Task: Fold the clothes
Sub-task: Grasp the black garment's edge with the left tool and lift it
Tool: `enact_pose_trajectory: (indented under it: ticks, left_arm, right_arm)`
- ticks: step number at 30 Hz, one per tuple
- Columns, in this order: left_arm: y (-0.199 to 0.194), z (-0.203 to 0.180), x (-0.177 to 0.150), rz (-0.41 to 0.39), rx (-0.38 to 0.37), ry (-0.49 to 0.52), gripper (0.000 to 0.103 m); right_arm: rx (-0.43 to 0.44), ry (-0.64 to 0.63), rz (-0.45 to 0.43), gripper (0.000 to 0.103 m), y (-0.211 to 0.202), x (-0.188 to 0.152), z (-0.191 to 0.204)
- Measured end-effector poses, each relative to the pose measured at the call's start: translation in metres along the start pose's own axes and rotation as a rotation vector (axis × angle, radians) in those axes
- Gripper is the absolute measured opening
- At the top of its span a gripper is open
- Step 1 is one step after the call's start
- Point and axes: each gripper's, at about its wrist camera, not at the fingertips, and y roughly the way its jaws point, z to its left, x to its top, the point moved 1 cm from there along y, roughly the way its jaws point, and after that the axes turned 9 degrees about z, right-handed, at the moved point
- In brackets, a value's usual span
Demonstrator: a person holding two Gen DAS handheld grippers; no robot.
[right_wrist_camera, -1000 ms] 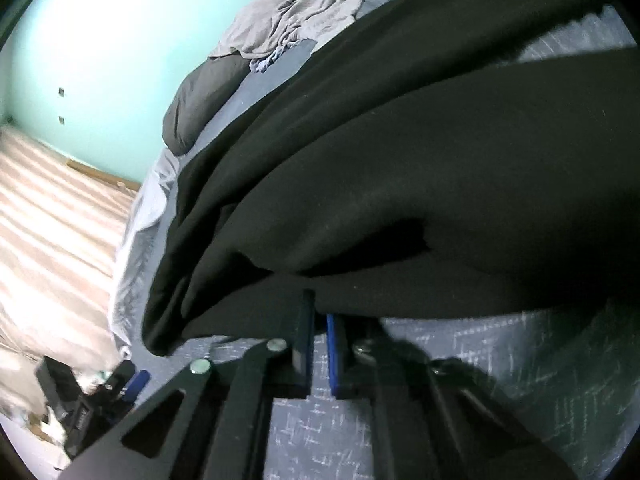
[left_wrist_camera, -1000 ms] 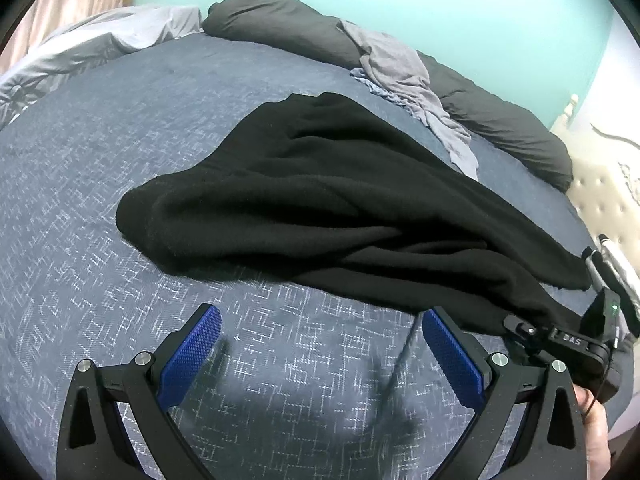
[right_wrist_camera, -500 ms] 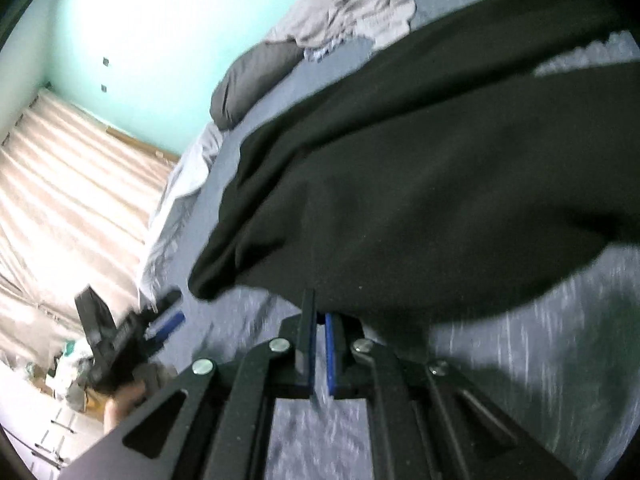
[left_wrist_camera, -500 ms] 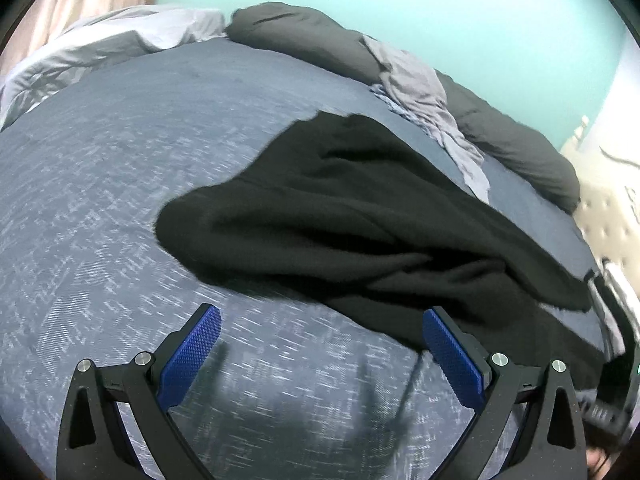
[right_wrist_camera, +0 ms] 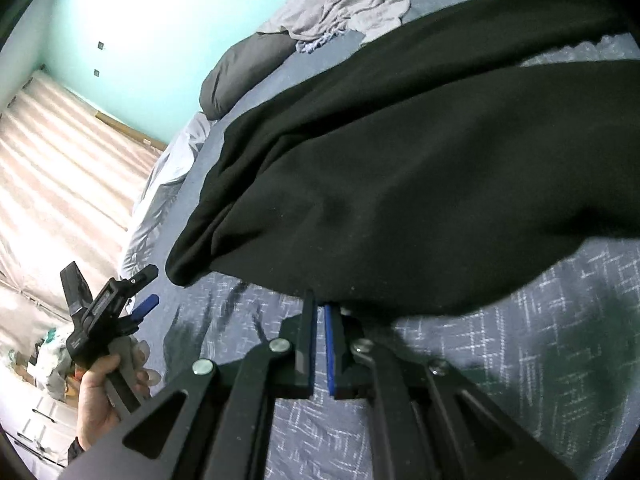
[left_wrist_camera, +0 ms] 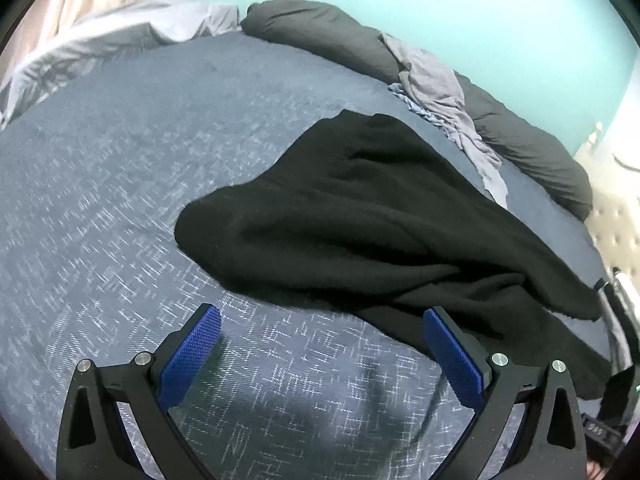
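Observation:
A black fleece garment [left_wrist_camera: 372, 224] lies crumpled across the blue patterned bedspread [left_wrist_camera: 100, 208]. My left gripper [left_wrist_camera: 320, 340] hovers open just before its near edge, blue pads wide apart with only bedspread between them. In the right wrist view my right gripper [right_wrist_camera: 319, 305] is shut, its tips pinching the hem of the black garment [right_wrist_camera: 420, 184], which rises off the bed there. The left gripper [right_wrist_camera: 149, 289] shows at the far left of that view, held by a hand [right_wrist_camera: 100, 396], open and apart from the cloth.
A dark grey duvet roll [left_wrist_camera: 320, 32] and a light grey garment [left_wrist_camera: 436, 80] lie along the far side by the teal wall. Pale sheets [left_wrist_camera: 100, 48] bunch at the far left corner. A tufted headboard [left_wrist_camera: 616, 216] stands on the right.
The left gripper has shifted left, so the garment sits further right in its view. The right gripper has risen with the hem and rolled; the left hand has come into its view.

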Motion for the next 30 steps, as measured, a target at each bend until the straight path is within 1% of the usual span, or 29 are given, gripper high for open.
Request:
enact_pose_trajectory:
  ticks: [4,8,12,14,16,17,18,19,20,22,23,26,28,30]
  left_arm:
    - [0.009,0.005,0.007,0.01,0.022,-0.004,0.103]
    - [0.016,0.02,0.016,0.021,-0.014,-0.068,0.102]
    - [0.02,0.036,0.024,0.015,-0.02,-0.121,0.102]
    - [0.022,0.043,0.027,0.019,-0.036,-0.145,0.099]
    - [0.025,0.047,0.028,0.025,-0.036,-0.155,0.092]
    - [0.027,0.049,0.028,0.027,-0.033,-0.159,0.091]
    - [0.029,0.05,0.029,0.03,-0.034,-0.164,0.087]
    - [0.031,0.05,0.03,0.032,-0.03,-0.163,0.077]
    - [0.032,0.05,0.03,0.033,-0.025,-0.16,0.072]
    - [0.034,0.049,0.031,0.032,-0.019,-0.154,0.067]
    - [0.033,0.049,0.032,0.029,-0.021,-0.155,0.066]
    - [0.031,0.053,0.033,0.018,-0.046,-0.171,0.059]
    - [0.028,0.055,0.033,0.005,-0.058,-0.177,0.043]
    - [0.022,0.057,0.034,-0.016,-0.066,-0.178,0.033]
  right_arm:
    - [-0.001,0.014,0.009,0.005,0.003,0.002,-0.003]
    - [0.0,0.006,0.006,0.005,0.0,0.003,-0.004]
    - [0.004,0.01,0.008,0.005,0.0,0.006,-0.006]
    - [0.005,0.01,0.009,0.006,0.0,0.006,-0.007]
    - [0.004,0.007,0.009,0.006,0.0,0.007,-0.007]
    - [0.004,0.006,0.009,0.006,0.0,0.008,-0.007]
    - [0.003,0.005,0.009,0.006,0.0,0.008,-0.007]
    - [0.003,0.004,0.009,0.006,0.0,0.009,-0.007]
    - [0.002,0.002,0.01,0.006,0.0,0.009,-0.007]
    - [0.001,0.0,0.01,0.006,0.001,0.01,-0.007]
    - [0.001,-0.001,0.01,0.006,0.001,0.011,-0.007]
    - [-0.002,-0.002,0.011,0.006,0.001,0.011,-0.008]
    - [-0.004,0.0,0.013,0.006,0.002,0.012,-0.009]
    - [-0.007,0.001,0.015,0.006,0.003,0.012,-0.01]
